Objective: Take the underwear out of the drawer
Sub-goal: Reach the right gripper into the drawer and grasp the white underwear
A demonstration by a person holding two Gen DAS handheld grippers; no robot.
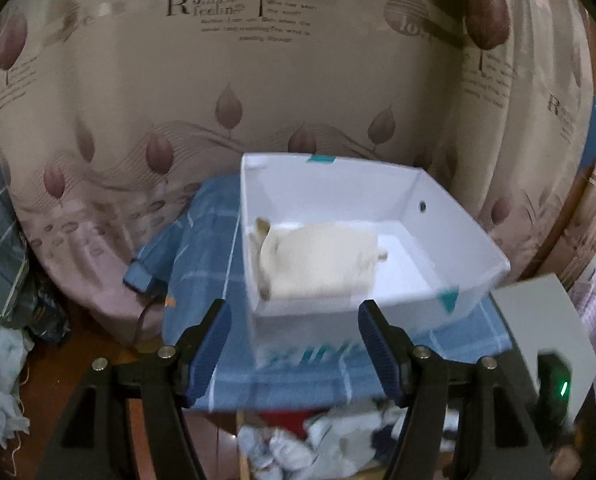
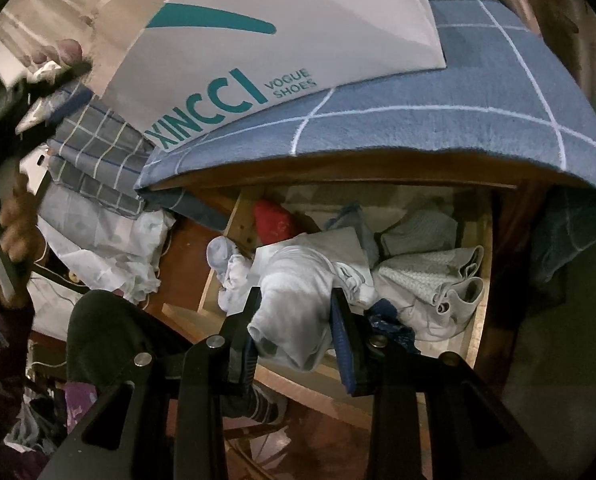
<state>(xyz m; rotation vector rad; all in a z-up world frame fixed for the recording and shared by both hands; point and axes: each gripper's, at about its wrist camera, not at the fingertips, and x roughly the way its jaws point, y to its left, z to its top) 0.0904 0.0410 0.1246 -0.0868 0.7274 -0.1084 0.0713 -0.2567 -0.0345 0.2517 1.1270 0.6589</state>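
In the right wrist view my right gripper (image 2: pixel 296 304) is shut on a pale grey-white piece of underwear (image 2: pixel 298 296), held just above the open wooden drawer (image 2: pixel 475 304), which is full of folded and rumpled garments (image 2: pixel 429 276). In the left wrist view my left gripper (image 1: pixel 294 312) is open and empty, in front of a white shoe box (image 1: pixel 457 216) that holds a cream folded garment (image 1: pixel 317 264). The box stands on a blue checked cloth (image 1: pixel 202 248). The drawer's contents (image 1: pixel 325 444) show at the bottom of the left wrist view.
A patterned beige curtain (image 1: pixel 258 88) hangs behind the box. A small blue device with a cable (image 1: pixel 138 276) lies left of the cloth. Folded checked cloths (image 2: pixel 94 160) and white bags (image 2: pixel 110 248) lie left of the drawer. The shoe box side (image 2: pixel 258 52) reads XINCCI.
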